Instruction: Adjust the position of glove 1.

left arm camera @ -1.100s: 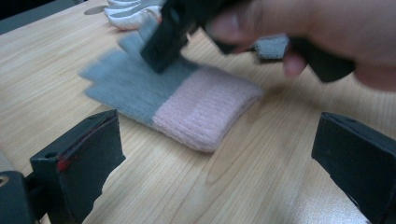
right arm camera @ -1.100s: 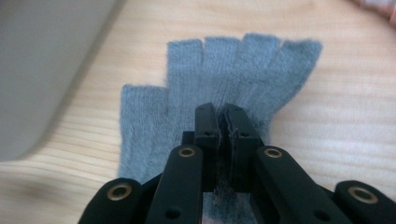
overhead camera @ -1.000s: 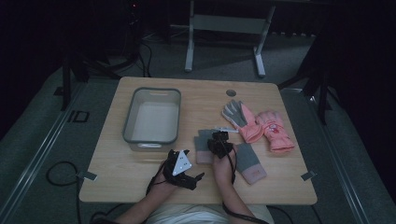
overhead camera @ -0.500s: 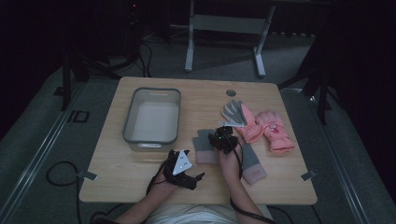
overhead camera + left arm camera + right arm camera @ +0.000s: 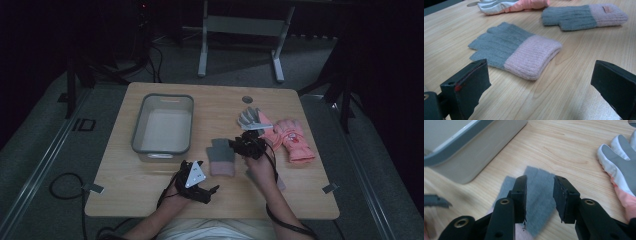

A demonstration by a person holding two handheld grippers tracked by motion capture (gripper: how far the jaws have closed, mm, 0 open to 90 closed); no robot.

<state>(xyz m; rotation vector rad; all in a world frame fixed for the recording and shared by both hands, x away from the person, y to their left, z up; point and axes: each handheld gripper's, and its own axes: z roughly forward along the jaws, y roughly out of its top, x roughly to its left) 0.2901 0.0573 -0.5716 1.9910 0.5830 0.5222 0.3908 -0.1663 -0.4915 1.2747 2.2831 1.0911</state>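
A knit glove [image 5: 221, 156] with grey fingers and a pink cuff lies flat at the table's middle. My right gripper [image 5: 247, 145] hovers at its right edge, open, and its own view shows the jaws [image 5: 540, 195] over the glove's grey fingers [image 5: 536, 182] with nothing between them. My left gripper [image 5: 209, 191] rests near the front edge. It is wide open [image 5: 539, 85] and faces the glove's pink cuff [image 5: 531, 56] from a short way off. A second knit glove [image 5: 584, 16] lies beyond it.
A grey tub [image 5: 162, 100] stands at the left of the table, its wall [image 5: 474, 152] close to the right gripper. A pair of pink ski gloves [image 5: 292, 137], one with its grey palm [image 5: 248, 118] up, lies at the right. A round hole [image 5: 247, 99] sits near the far edge.
My right gripper has shifted slightly away from the person and to the right, staying over the knit glove. The left gripper has stayed put.
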